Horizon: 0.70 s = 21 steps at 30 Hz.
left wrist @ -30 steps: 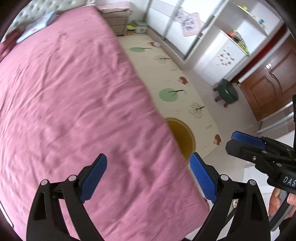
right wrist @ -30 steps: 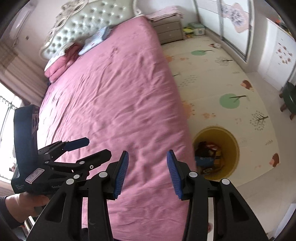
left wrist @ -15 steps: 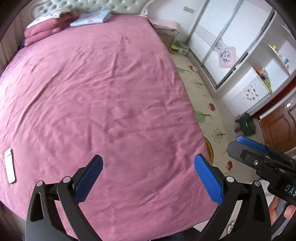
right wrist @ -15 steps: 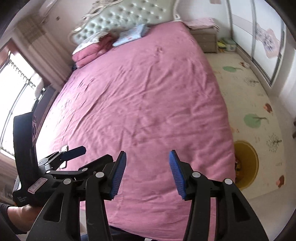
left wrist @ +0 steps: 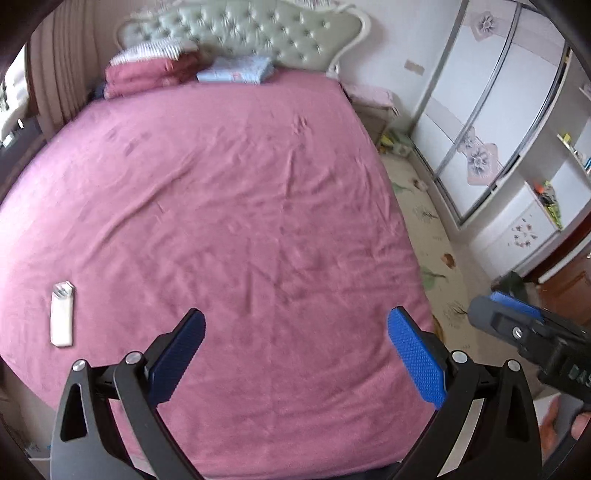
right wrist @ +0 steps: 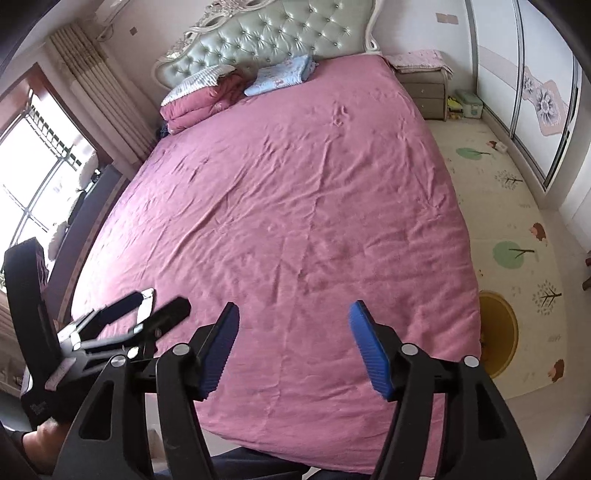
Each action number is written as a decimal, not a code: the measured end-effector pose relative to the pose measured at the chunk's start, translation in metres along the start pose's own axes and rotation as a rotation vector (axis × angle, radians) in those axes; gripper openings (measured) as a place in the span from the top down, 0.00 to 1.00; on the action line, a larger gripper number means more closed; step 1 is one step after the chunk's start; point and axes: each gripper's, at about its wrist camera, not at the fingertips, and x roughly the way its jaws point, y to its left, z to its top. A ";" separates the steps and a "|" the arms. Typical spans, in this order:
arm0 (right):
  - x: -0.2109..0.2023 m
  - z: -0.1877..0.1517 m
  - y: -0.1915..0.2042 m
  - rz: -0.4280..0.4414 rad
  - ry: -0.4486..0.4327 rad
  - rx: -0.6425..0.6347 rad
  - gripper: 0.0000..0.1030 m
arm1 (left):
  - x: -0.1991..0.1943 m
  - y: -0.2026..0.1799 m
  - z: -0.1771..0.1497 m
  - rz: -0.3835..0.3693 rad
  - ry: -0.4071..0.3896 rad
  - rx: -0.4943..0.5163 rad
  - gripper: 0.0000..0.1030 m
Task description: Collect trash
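the only piece of trash on show is a small white packet (left wrist: 62,318) lying flat on the pink bedspread (left wrist: 236,206), close to the bed's left edge and nearer the foot than the headboard. in the left wrist view it sits well to the left of the left gripper (left wrist: 295,350), outside the jaws and apart from them. those jaws stand spread wide, with nothing but bedspread between the blue pads (left wrist: 415,354). in the right wrist view the same packet is mostly hidden behind the left gripper's fingers, only its pale ends peeking out.

the right gripper (right wrist: 293,349) hangs over the foot end of the bed, its jaws opening and empty, and the packet is far off to its left. a hand (right wrist: 48,439) shows at the lower left of that view, behind the left gripper's handle.

the bedspread is wrinkled and covers the whole bed. at the head end, against the tufted pale green headboard (right wrist: 273,33), lie folded pink bedding (right wrist: 199,99) and a folded light blue cloth (right wrist: 282,75). a yellow bin (right wrist: 498,332) stands on the patterned floor mat (right wrist: 506,206) just off the bed's right edge near the foot. a nightstand (right wrist: 424,88) sits by the bed's far right corner, sliding wardrobe doors (left wrist: 491,110) line the right wall, and a window with curtains (right wrist: 96,85) is on the left.
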 end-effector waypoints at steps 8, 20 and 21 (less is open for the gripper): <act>-0.014 0.012 0.005 -0.034 -0.097 -0.023 0.24 | -0.017 0.021 0.018 0.023 -0.043 -0.082 0.04; -0.018 0.023 -0.002 -0.040 -0.143 -0.016 0.13 | -0.019 0.018 0.027 -0.029 -0.083 -0.081 0.04; -0.018 0.022 -0.002 -0.041 -0.142 -0.017 0.13 | -0.019 0.019 0.027 -0.025 -0.080 -0.085 0.04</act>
